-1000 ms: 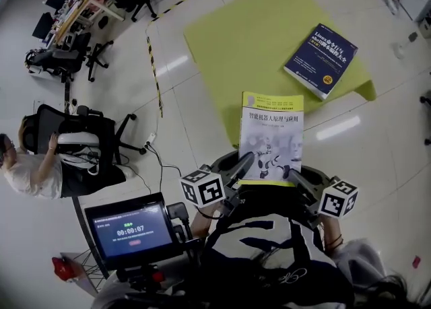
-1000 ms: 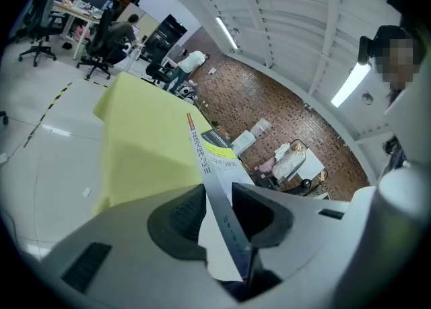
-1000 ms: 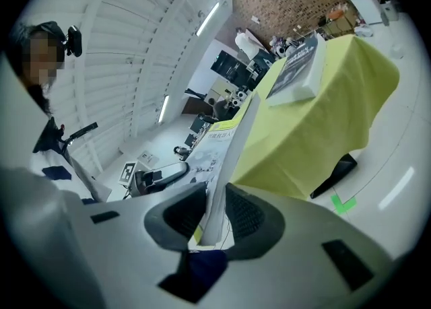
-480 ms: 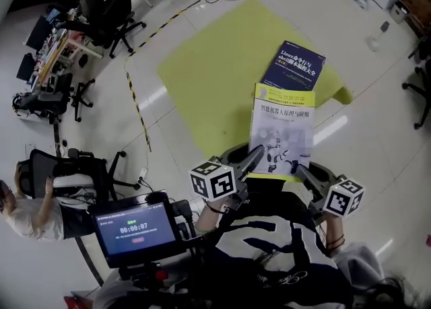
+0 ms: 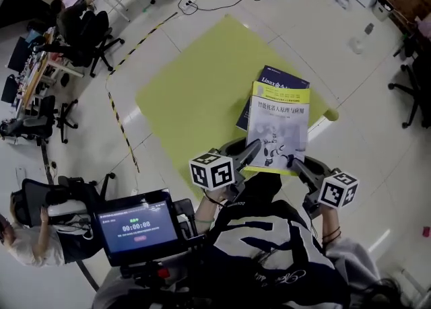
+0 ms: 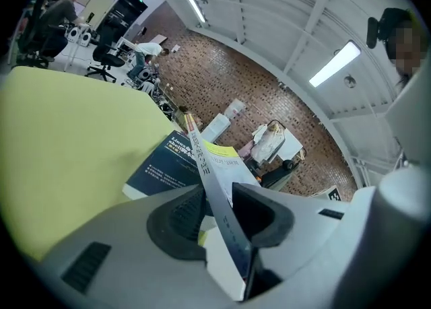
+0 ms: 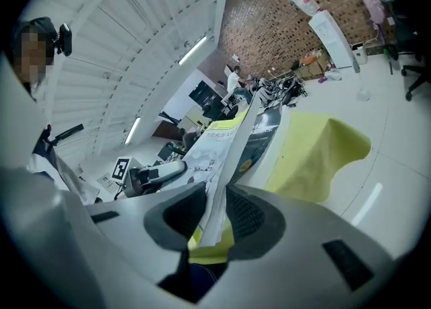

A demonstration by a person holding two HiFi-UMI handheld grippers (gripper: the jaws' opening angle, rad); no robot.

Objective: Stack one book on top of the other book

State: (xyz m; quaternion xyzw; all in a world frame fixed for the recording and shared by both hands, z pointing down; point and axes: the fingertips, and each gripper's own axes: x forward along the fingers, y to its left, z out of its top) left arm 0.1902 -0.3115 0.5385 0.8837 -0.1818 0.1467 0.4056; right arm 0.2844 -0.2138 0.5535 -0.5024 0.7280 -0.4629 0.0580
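1. Two tools grip one book: the left tool [image 5: 252,150] is clamped on the near left edge of the yellow-and-white book [image 5: 277,129]; the right tool [image 5: 291,161] is clamped on its near right edge.
2. Held cover up, that book overlaps most of the dark blue book [image 5: 272,77]; whether they touch I cannot tell.
3. Beyond, the dark blue book lies flat on the yellow-green surface [image 5: 192,92], towards its right corner.

The blue book [image 5: 275,79] is mostly hidden behind the yellow-and-white book [image 5: 278,126]; in the head view only its top strip and left edge show. The upper book's near corners vanish inside the left claw [image 5: 248,155] and right claw [image 5: 293,163].
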